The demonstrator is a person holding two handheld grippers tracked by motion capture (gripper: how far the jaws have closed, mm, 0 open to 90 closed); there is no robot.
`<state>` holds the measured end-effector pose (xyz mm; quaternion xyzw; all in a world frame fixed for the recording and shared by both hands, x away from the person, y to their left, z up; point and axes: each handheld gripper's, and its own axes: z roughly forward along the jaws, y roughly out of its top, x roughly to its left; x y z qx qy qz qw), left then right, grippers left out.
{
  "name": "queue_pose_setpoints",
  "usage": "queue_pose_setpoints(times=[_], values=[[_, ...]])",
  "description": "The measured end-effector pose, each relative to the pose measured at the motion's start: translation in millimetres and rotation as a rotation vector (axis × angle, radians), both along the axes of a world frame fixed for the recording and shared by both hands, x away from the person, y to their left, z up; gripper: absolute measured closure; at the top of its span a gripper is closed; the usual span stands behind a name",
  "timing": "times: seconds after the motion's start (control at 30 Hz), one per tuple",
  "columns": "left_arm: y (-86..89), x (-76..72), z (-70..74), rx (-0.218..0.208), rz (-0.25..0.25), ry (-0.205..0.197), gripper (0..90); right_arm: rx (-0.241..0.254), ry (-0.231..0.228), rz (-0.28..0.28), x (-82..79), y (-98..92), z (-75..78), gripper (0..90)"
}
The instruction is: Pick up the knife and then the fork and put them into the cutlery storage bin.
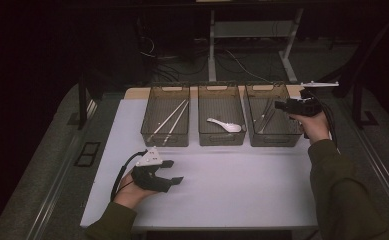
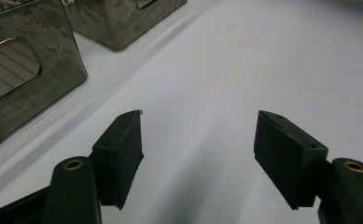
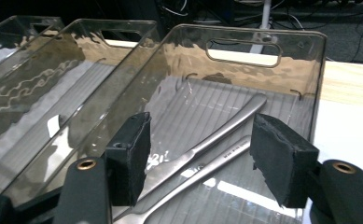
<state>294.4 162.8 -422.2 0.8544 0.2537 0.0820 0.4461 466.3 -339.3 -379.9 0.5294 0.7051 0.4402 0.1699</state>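
Right gripper (image 3: 200, 156): jaws apart, gripping nothing, above two knives (image 3: 216, 144) lying in the bin (image 3: 268, 35) at the table's far right | Left gripper (image 2: 198, 158): open, empty, near front-left edge

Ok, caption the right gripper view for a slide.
Open right gripper above two metal utensils lying in the clear bin.
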Motion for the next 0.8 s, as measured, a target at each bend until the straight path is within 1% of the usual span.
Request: queue_pose_setpoints(times=[0.1,0.17,0.2,0.3,0.33,0.37,0.47,0.5,0.53,0.57,0.63,0.73,0.8], values=[[0.6,0.1,-0.5,0.003,0.007,-0.002,28.2,0.005,0.0,0.012,-2.3,2.6,1.9,34.5],[0.9,-0.2,-1.0,-0.006,0.019,-0.009,25.5,0.01,-0.006,0.026,-4.2,4.6,3.0,32.1],[1.8,-0.2,-0.9,-0.001,0.021,-0.016,24.2,0.015,-0.008,0.029,-5.7,5.9,4.3,30.6],[4.4,-0.7,-0.4,0.0,0.029,-0.022,20.5,0.015,-0.029,0.048,-11.8,8.9,8.3,28.5],[5.1,-1.2,-0.9,-0.008,0.037,-0.023,19.1,0.023,-0.043,0.053,-14.5,9.6,9.5,27.4],[6.4,-1.3,-0.8,-0.002,0.039,-0.026,17.4,0.033,-0.054,0.06,-17.3,10.3,10.5,26.2],[8.6,-2.1,-2.0,-0.016,0.055,-0.024,14.1,0.04,-0.09,0.088,-26.3,12.4,12.7,22.5],[9.0,-2.4,-2.4,-0.019,0.059,-0.03,13.2,0.045,-0.091,0.096,-29.3,13.5,13.0,21.4],[9.6,-2.9,-2.5,-0.015,0.062,-0.036,12.6,0.043,-0.086,0.098,-32.3,14.8,13.6,20.4],[9.6,-3.2,-2.7,-0.016,0.069,-0.038,10.7,0.034,-0.094,0.105,-35.7,15.6,13.7,20.3],[9.6,-3.7,-2.8,-0.013,0.081,-0.04,6.5,0.041,-0.11,0.116,-43.0,17.0,13.3,19.8],[9.4,-4.6,-2.3,-0.017,0.089,-0.041,3.3,0.026,-0.121,0.134,-52.6,19.0,13.1,18.8],[8.9,-5.9,-1.5,-0.017,0.085,-0.042,1.5,0.02,-0.13,0.153,-58.7,20.6,13.3,18.1]])
